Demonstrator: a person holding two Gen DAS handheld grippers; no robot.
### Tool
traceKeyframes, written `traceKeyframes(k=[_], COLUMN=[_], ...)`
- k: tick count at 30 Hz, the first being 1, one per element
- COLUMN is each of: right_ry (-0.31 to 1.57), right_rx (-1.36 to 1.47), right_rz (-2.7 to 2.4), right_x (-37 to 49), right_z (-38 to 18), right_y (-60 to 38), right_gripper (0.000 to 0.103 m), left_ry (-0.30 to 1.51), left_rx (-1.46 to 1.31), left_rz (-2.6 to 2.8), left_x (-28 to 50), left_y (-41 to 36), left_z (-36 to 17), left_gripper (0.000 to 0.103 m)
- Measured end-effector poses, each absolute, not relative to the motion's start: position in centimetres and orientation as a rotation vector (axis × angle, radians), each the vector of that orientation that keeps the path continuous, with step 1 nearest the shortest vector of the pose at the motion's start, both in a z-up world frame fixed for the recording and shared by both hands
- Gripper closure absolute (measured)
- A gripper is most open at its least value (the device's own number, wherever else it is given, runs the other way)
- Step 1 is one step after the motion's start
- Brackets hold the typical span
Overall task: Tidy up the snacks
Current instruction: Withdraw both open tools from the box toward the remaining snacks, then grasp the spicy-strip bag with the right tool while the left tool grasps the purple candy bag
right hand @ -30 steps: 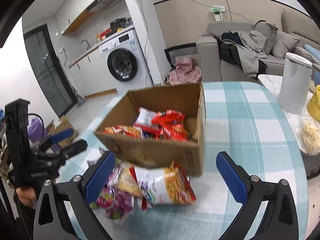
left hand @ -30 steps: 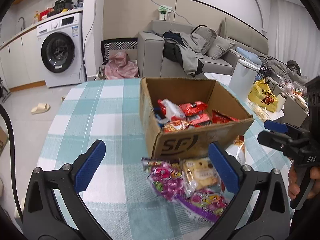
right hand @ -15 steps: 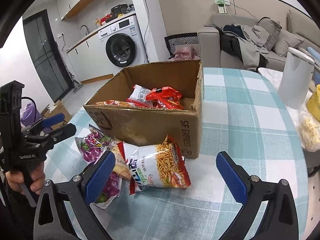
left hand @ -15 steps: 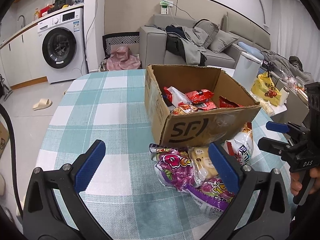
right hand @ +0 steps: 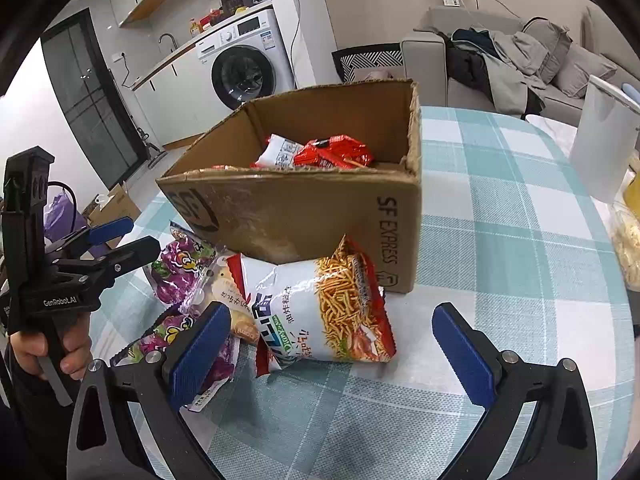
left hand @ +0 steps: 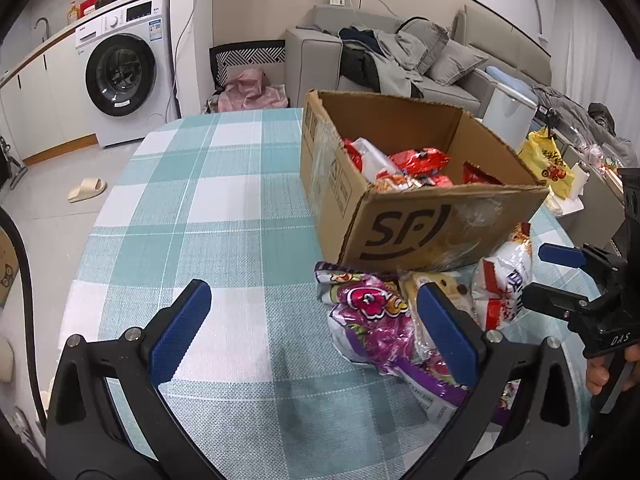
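Observation:
An open cardboard box (left hand: pixel 440 228) (right hand: pixel 304 216) stands on the checked tablecloth with red and white snack packets (left hand: pixel 416 160) (right hand: pixel 332 152) inside. Loose snacks lie against its near wall: purple bags (left hand: pixel 372 320) (right hand: pixel 184 268), a beige biscuit pack (left hand: pixel 436 288) (right hand: pixel 232 304) and a white-and-orange noodle-snack bag (right hand: pixel 324 312) (left hand: pixel 504 280). My left gripper (left hand: pixel 316 328) (right hand: pixel 120 240) hangs open over the cloth, left of the purple bags. My right gripper (right hand: pixel 332 344) (left hand: pixel 548 276) is open just in front of the noodle-snack bag. Neither holds anything.
A white bin (right hand: pixel 604 144) and a yellow bag (left hand: pixel 552 164) stand to the right beyond the table's edge. Bare tablecloth (left hand: pixel 200 208) lies left of the box. A washing machine (left hand: pixel 124 68) and a grey sofa (left hand: pixel 400 56) are in the background.
Both grippers have come lower and nearer to the loose snacks in front of the box. Both stay open.

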State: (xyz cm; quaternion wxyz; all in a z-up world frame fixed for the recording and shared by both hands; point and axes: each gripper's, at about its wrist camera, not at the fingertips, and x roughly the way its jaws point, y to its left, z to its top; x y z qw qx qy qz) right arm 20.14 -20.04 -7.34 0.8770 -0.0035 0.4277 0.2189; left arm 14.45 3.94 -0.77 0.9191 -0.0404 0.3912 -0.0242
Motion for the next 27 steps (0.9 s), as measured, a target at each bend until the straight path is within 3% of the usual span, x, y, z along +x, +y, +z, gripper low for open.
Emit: traceKeyframes(k=[27], right_ry=[0.94], right_rx=[0.011], right_rz=[0.451], right_x=[21.0], right_z=[-9.8], right_y=[-19.3], right_gripper=[0.0], left_ry=[0.921], left_rx=[-0.099], left_rz=[-0.028], left_x=[16.9], left_y=[5.6], left_z=[-4.8], left_gripper=[0.0])
